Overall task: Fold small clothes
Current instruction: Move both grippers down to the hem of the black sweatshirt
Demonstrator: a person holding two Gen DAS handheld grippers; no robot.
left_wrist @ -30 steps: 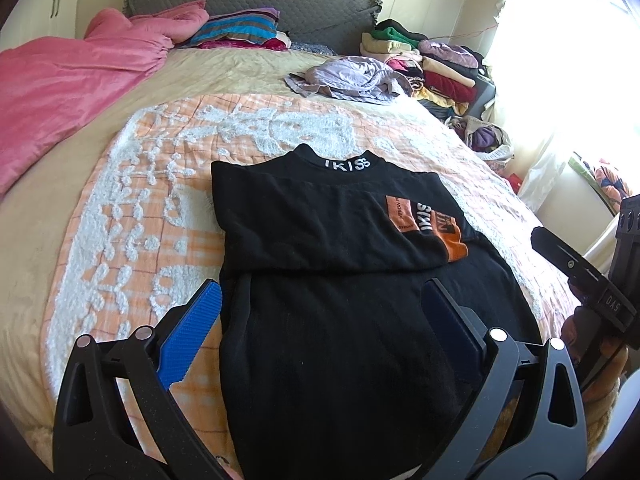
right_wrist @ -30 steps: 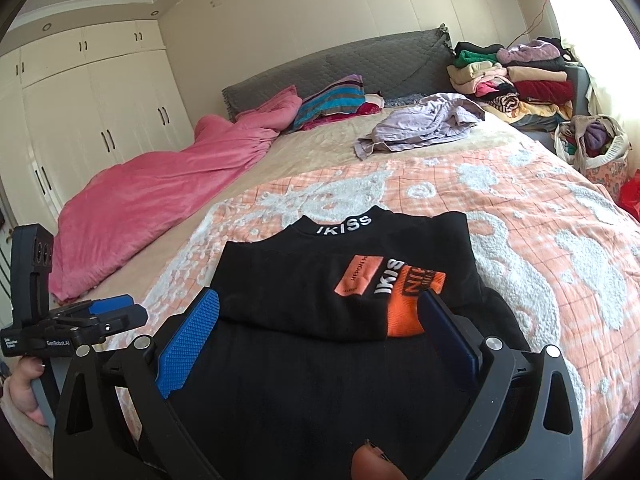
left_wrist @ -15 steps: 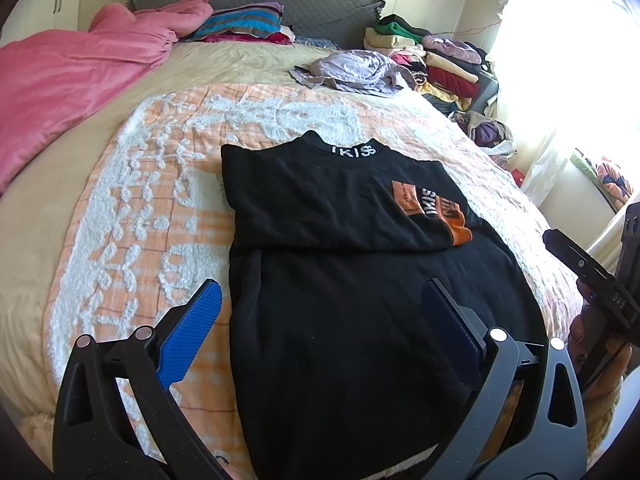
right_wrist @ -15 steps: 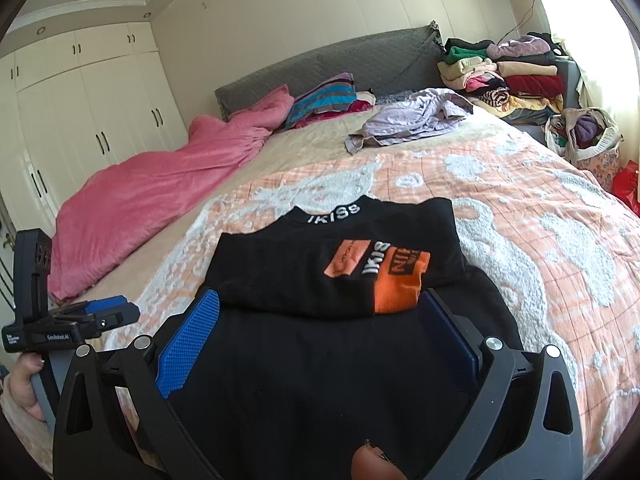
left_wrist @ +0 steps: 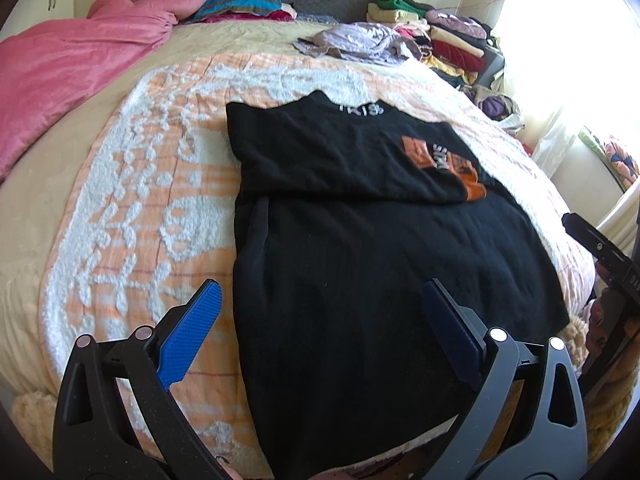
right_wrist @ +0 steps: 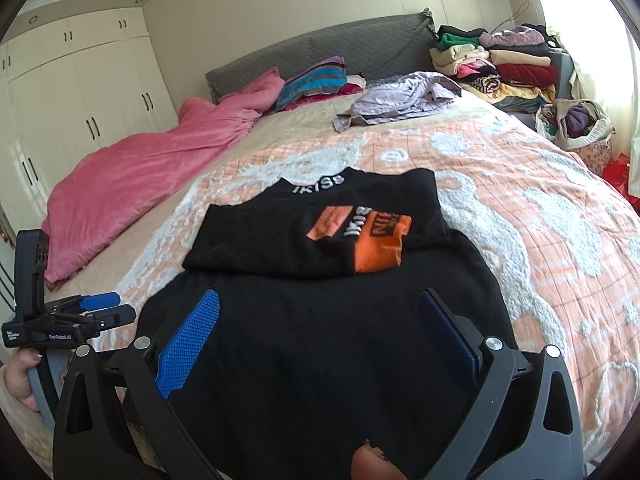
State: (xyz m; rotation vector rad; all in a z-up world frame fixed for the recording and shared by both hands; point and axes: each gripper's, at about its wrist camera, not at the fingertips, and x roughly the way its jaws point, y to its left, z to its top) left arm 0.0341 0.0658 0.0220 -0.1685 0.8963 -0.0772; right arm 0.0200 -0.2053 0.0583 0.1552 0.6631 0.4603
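Observation:
A black shirt (left_wrist: 380,272) lies flat on the orange-and-white blanket (left_wrist: 152,184), collar away from me and hem at the near bed edge. A sleeve with an orange print (left_wrist: 444,160) is folded across its chest. My left gripper (left_wrist: 320,292) hovers open over the shirt's lower left part, holding nothing. In the right wrist view the same shirt (right_wrist: 320,320) shows its print (right_wrist: 376,236); my right gripper (right_wrist: 320,298) hovers open above the lower half, empty. The left gripper (right_wrist: 88,316) appears at the left, held by a hand (right_wrist: 20,376). The right gripper's tip (left_wrist: 600,244) shows at the right edge.
A pink duvet (left_wrist: 68,68) covers the bed's left side. A crumpled lilac garment (left_wrist: 356,42) lies near the headboard. Stacked folded clothes (right_wrist: 500,60) and a bag of clothes (right_wrist: 576,124) stand at the right. White wardrobe doors (right_wrist: 80,92) line the left wall.
Both grippers have drawn back toward the foot of the bed, so the shirt's hem and the bed edge now show. Both stay open; the shirt has not moved.

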